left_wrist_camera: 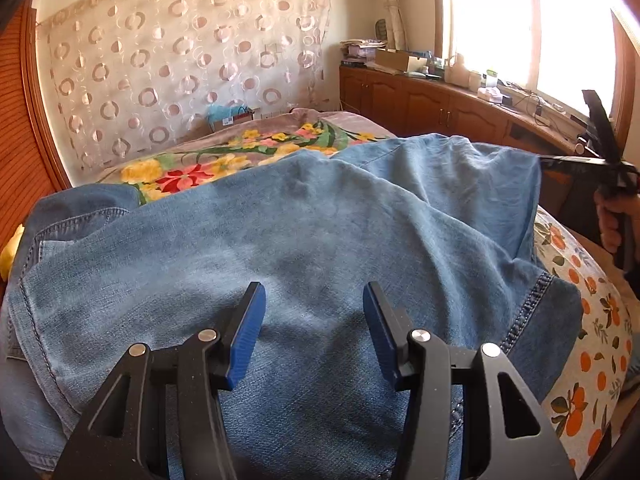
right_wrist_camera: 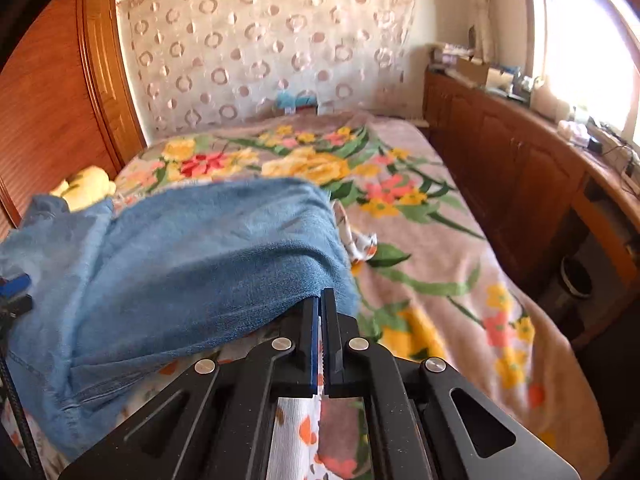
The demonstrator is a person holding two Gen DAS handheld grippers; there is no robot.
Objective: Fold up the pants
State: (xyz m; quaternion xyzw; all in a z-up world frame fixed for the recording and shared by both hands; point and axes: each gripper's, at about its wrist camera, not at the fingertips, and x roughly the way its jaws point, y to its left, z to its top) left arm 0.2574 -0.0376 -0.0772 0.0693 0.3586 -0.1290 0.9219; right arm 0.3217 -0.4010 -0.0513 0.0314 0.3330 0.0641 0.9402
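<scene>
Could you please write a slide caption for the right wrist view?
Right gripper shut on the blue jeans edge above the floral blanket.

Pants (right_wrist_camera: 192, 256) on the bed (right_wrist_camera: 436, 248); cabinets (right_wrist_camera: 500, 168) to its right

No readable text, label or number anywhere — nothing legible at all.

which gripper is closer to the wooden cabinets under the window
Right. The right gripper, shut on the jeans, sits at the pants' edge toward the wooden cabinets; the left gripper hovers open over the denim, farther away.
</scene>
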